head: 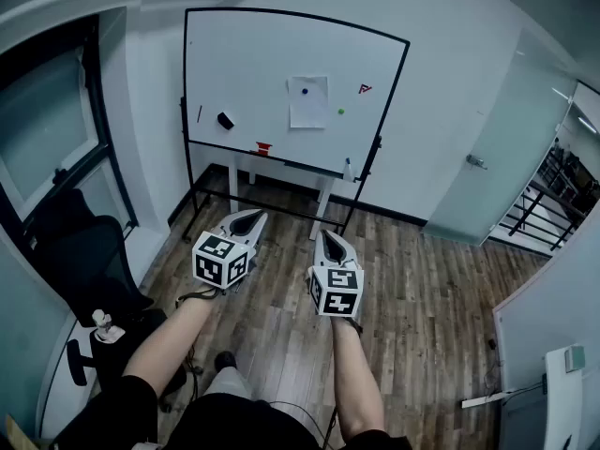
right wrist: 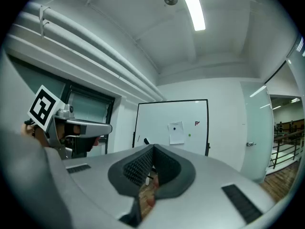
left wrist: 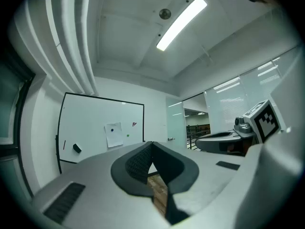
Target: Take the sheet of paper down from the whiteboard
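**Whiteboard**: black-framed, on a black stand against the far wall.

**Sheet of paper**: white and upright, lying flat on the whiteboard. It is right of the board's middle, nearer the right edge than the left, and clear of all four edges.

**Dark magnet**: round, on the upper part of the sheet.

**Green magnet**: on the bare board just beside the sheet's right edge, not touching it.

**Red mark**: on the board between the sheet and the right edge, a little higher than the green magnet.

**Black eraser**: on the board near the left edge, in the lower half.

**Red object**: at the board's bottom edge, below and left of the sheet; too small to identify.

**Left tongs**: held level and pointing toward the board, well apart from it. The jaws are closed tip to tip with nothing between them.

**Right tongs**: just beside the left pair and also level. The jaws are closed and empty.

**Floor**: wood planks.

**Office chair**: black, by the left wall.
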The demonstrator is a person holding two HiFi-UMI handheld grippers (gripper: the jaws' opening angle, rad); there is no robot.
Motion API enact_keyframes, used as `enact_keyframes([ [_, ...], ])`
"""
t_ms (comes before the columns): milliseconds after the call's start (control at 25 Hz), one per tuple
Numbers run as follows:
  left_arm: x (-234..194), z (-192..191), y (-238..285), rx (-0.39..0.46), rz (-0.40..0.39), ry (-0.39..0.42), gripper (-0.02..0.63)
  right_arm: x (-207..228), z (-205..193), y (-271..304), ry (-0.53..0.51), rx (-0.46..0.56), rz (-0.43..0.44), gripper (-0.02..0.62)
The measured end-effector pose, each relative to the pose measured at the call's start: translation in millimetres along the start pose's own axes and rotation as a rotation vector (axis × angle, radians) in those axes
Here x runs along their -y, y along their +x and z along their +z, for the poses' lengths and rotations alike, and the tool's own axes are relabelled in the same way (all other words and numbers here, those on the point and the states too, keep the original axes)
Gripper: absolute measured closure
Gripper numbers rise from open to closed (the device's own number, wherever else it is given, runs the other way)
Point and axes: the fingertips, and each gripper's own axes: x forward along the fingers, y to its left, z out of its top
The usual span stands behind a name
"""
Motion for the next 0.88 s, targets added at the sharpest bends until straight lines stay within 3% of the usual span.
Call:
enact_keyframes([
  [560, 24, -4, -13, -0.015, 0.018, 0.045, 0.584, 4, -11, -33, 0.032, -0.003, -0.023, 0.571],
  [880, 9, -9, -13, -0.005, 0.017, 0.088, 0.584, -8, -16, -10, 0.026, -0.012, -0.017, 0.571],
])
